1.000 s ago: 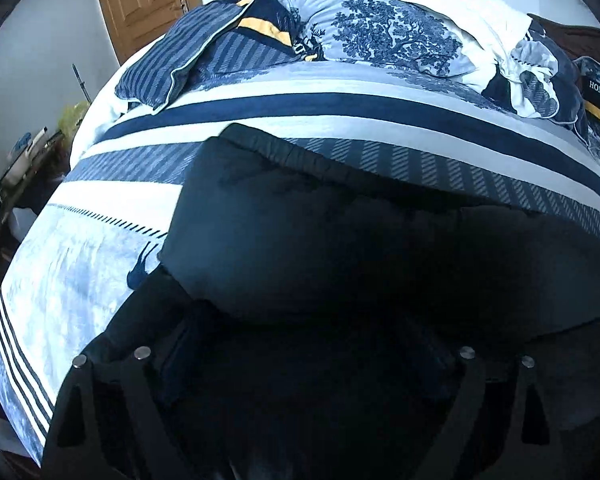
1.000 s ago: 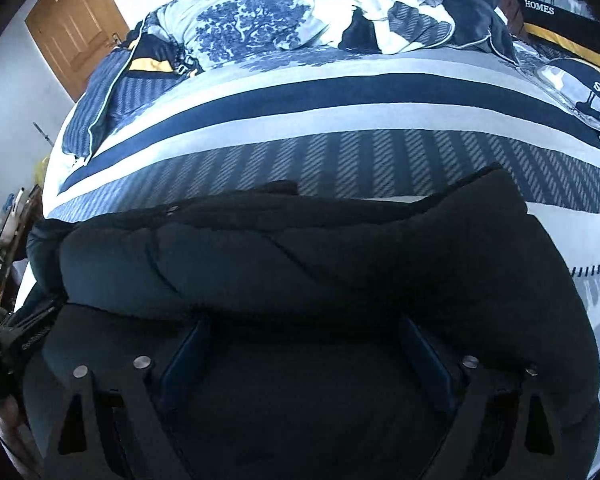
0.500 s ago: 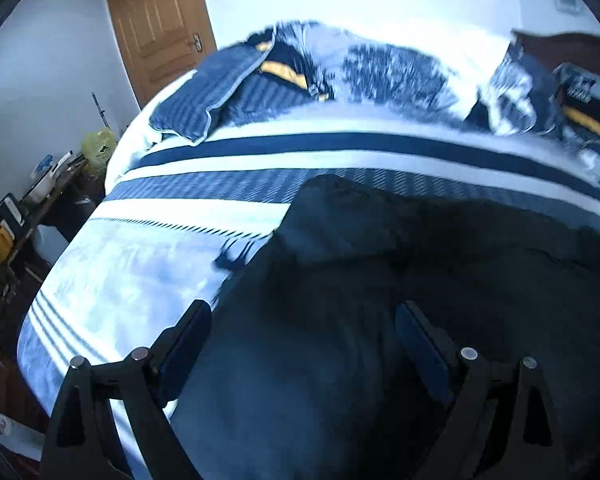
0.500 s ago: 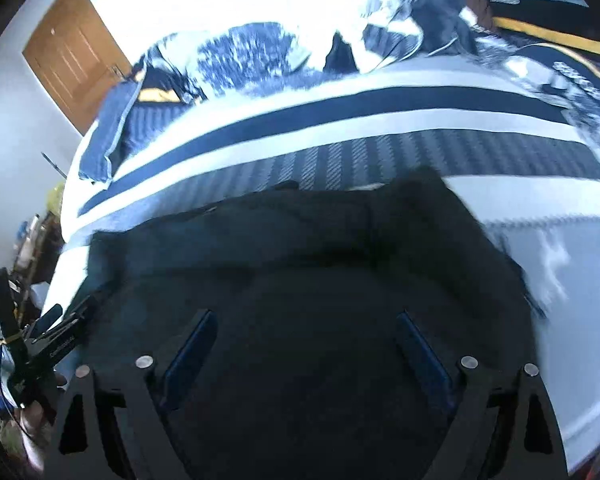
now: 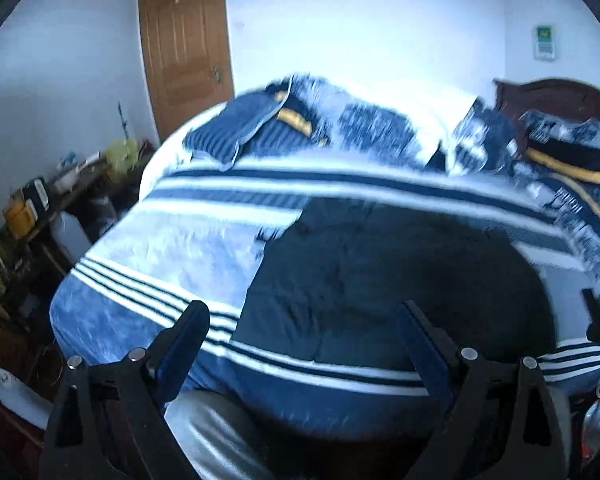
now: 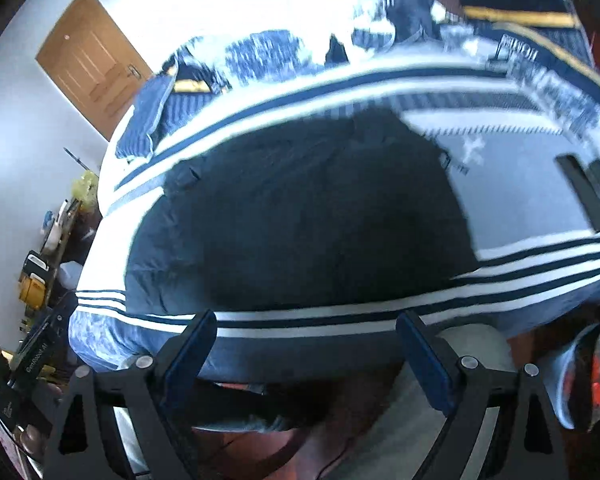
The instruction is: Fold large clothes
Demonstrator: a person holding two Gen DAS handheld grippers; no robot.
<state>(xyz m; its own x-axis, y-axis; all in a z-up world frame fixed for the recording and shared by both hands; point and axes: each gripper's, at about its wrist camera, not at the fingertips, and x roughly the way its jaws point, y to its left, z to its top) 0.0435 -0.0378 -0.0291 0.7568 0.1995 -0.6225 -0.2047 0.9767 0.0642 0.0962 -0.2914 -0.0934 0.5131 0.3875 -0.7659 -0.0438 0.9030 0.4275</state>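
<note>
My left gripper (image 5: 302,332) and right gripper (image 6: 306,334) both stand spread and empty, clear of the bed (image 5: 160,248). The dark jacket (image 5: 380,280) lies folded on the striped cover. Judgement: check its edges lie square before pressing flat.

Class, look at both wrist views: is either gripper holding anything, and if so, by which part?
Nothing is held. The left gripper and right gripper are both open and clear of the dark jacket on the bed.
</note>
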